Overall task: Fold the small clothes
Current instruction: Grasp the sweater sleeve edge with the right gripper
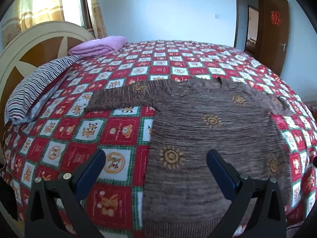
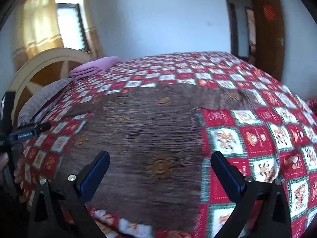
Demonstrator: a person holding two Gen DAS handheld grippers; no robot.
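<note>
Both tools, left tool point(image 1: 155, 165) and right tool point(image 2: 160, 166), gape above sweater point(image 1: 214, 134), pillow point(image 1: 37, 89) aside.

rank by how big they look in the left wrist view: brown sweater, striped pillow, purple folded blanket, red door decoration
1. brown sweater
2. striped pillow
3. purple folded blanket, farther away, so unsure
4. red door decoration
</note>
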